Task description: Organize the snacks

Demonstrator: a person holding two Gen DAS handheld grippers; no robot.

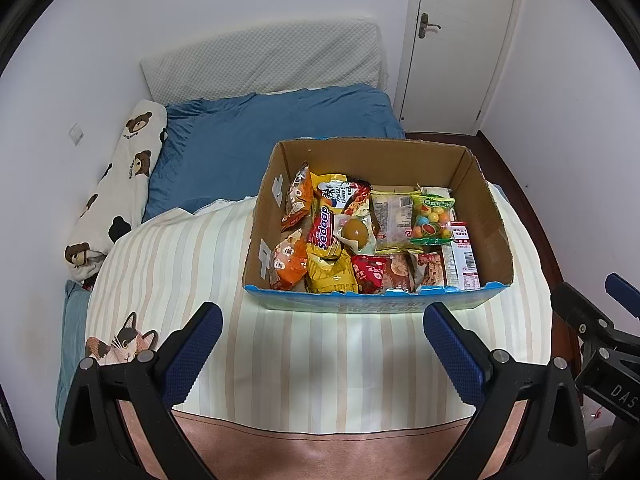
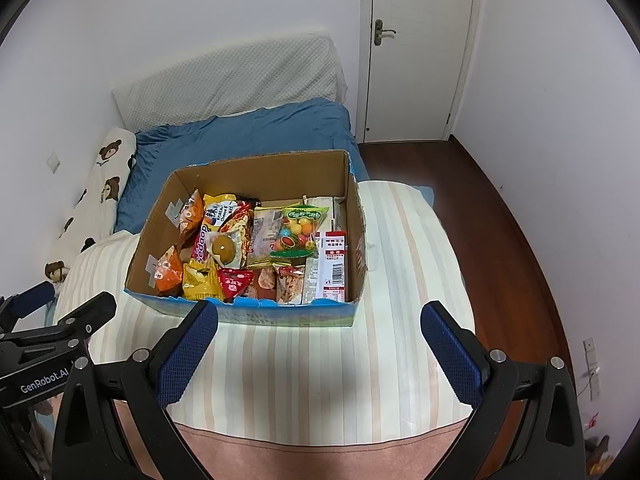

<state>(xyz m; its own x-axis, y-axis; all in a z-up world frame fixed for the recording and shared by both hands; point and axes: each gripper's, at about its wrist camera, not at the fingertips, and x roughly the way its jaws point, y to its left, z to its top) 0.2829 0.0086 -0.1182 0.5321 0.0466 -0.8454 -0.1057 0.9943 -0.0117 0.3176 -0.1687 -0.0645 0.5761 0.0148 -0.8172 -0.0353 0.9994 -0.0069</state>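
While both tools hang back from the cardboard box (image 1: 376,216), the left gripper (image 1: 322,356) and the right gripper (image 2: 318,354) hold their blue fingers (image 1: 196,354) spread wide with nothing between them. From where I stand the sorting looks nearly done, or else not begun: every snack I can see already sits inside the box, a gumball bag (image 2: 302,230) lying on top, none loose on the bed. That box rests on a striped duvet (image 1: 304,364), with a blue blanket (image 1: 272,140) and a bear-print pillow (image 1: 120,196) behind. White walls, a closed door (image 2: 420,44), dark wood floor (image 2: 480,216).
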